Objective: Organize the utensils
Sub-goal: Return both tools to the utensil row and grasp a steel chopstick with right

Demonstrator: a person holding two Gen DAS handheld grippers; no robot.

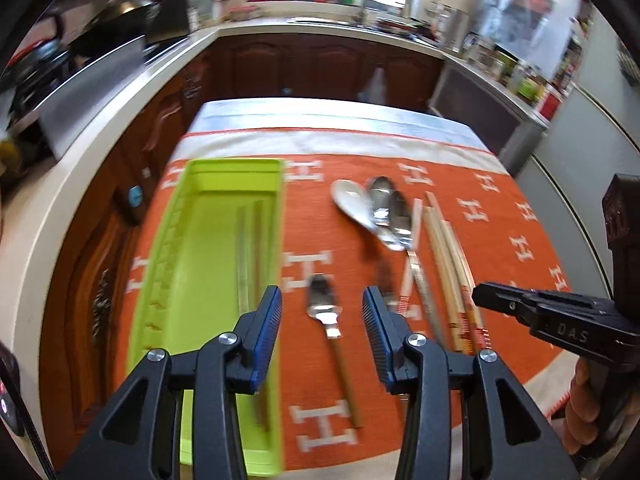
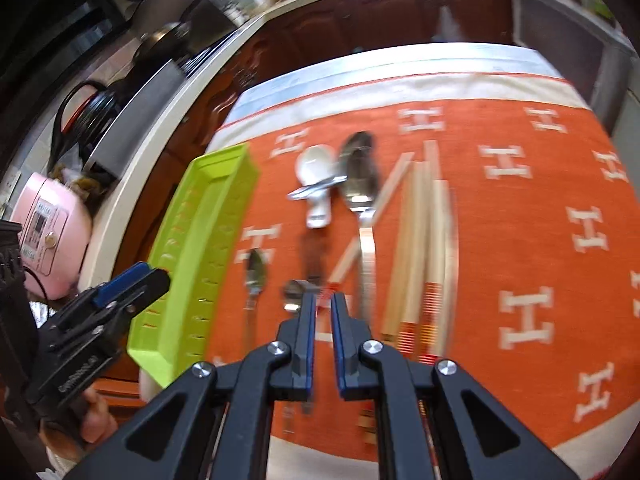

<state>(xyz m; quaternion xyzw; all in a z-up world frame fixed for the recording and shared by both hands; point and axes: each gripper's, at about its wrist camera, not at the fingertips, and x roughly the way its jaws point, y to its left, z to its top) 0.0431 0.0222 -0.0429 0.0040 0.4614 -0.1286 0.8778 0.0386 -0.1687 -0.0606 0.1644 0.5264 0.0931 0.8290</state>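
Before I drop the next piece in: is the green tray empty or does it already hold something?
Not empty. The green tray holds a pair of chopsticks lying lengthwise on its floor; the rest looks bare.

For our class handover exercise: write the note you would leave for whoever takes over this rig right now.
Left gripper: open, empty, above the small spoon.
Right gripper: nearly shut, seemingly empty.
Green tray: left on the orange cloth, two chopsticks inside.
Done: those two only.
Left: white spoon, metal spoons, loose chopsticks, small spoon, all on the cloth.
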